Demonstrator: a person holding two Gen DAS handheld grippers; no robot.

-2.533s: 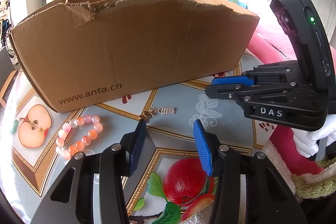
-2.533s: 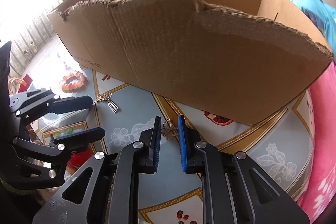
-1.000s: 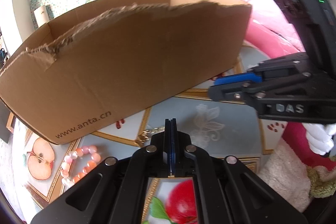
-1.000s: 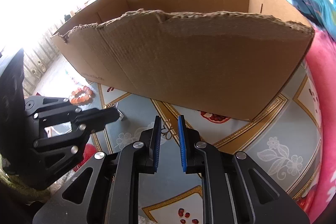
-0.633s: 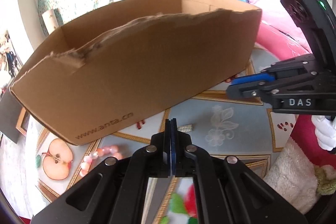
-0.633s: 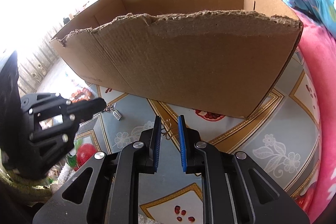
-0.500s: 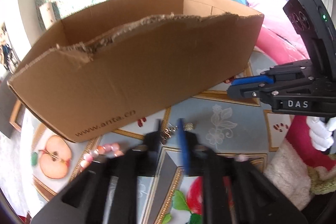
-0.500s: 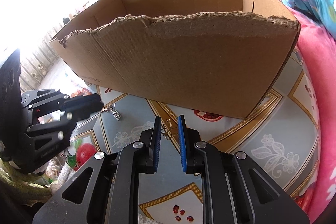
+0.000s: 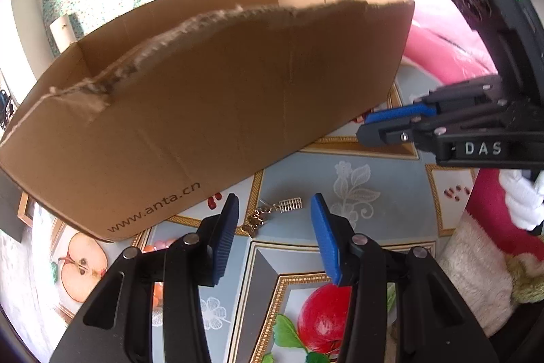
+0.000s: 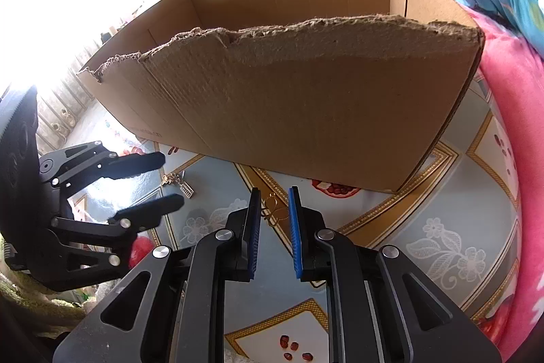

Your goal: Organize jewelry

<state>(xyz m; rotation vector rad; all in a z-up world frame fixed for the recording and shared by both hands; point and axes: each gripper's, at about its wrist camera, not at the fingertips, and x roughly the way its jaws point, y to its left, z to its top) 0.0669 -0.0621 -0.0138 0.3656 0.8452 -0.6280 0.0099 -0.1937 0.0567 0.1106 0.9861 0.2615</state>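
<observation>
A gold-chain pendant with a silver comb charm (image 9: 279,209) lies on the tablecloth in front of the torn cardboard box (image 9: 221,91). My left gripper (image 9: 274,203) straddles it, its jaws opening and not touching it. The right wrist view shows the same pendant (image 10: 177,183) between the left gripper's fingers (image 10: 159,204). My right gripper (image 10: 274,197) holds a narrow gap, and a thin gold wire ornament (image 10: 274,210) spans it from pad to pad near the tips. From the left wrist view the right gripper (image 9: 368,126) sits near the box's right corner. A pink bead bracelet (image 9: 157,248) is mostly hidden behind my left finger.
The box (image 10: 306,108) stands open-topped just beyond both grippers. A fruit-patterned tablecloth (image 9: 374,227) covers the table. Pink bedding (image 10: 510,91) lies to the right. A white-gloved hand (image 9: 523,199) holds the right gripper.
My left gripper's jaws were pressed together a second ago and now stand apart over the pendant. The right gripper and its gold ornament have not moved.
</observation>
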